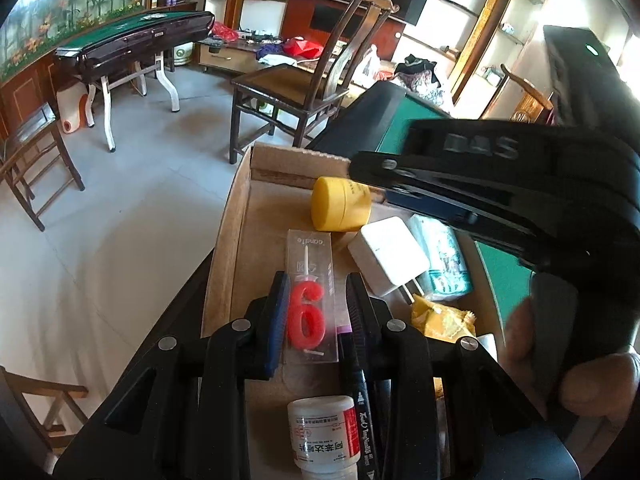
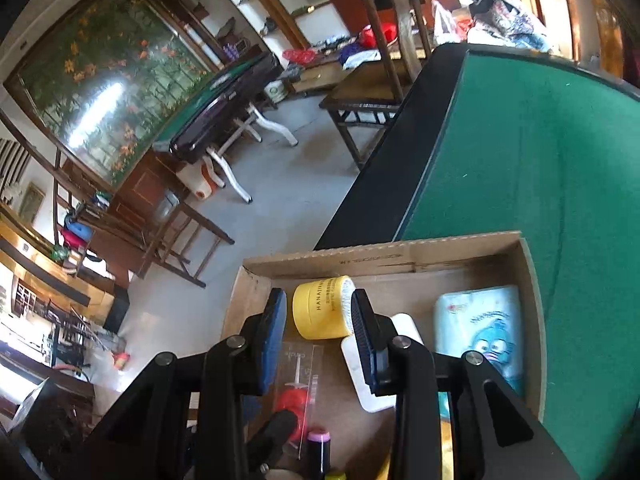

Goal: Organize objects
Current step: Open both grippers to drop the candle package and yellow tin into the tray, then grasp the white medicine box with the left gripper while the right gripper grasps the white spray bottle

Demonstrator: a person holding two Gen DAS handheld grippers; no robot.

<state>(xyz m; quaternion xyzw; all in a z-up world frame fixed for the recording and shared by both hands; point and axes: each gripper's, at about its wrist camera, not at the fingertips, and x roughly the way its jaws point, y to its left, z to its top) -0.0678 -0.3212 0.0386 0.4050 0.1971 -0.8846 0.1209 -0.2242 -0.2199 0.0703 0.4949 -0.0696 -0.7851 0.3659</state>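
A cardboard box [image 1: 224, 264] sits at the edge of a green felt table [image 2: 540, 160]. In it lie a red "6" candle in a clear pack [image 1: 307, 304], a yellow jar [image 1: 342, 208], a white charger [image 1: 388, 256], a tissue pack [image 1: 444, 260], a yellow snack wrapper [image 1: 440, 320], a black marker [image 1: 362, 420] and a white pill bottle [image 1: 322, 432]. My left gripper [image 1: 316, 292] is open, its fingers either side of the candle pack. My right gripper [image 2: 318, 312] is open above the yellow jar [image 2: 320, 312], and its body shows in the left wrist view [image 1: 480, 176].
The box wall [image 2: 528, 320] borders the green felt on the right. A wooden chair [image 1: 304, 88] stands beyond the table. A second green-topped table [image 1: 132, 40] and another chair [image 1: 32, 160] stand across the tiled floor.
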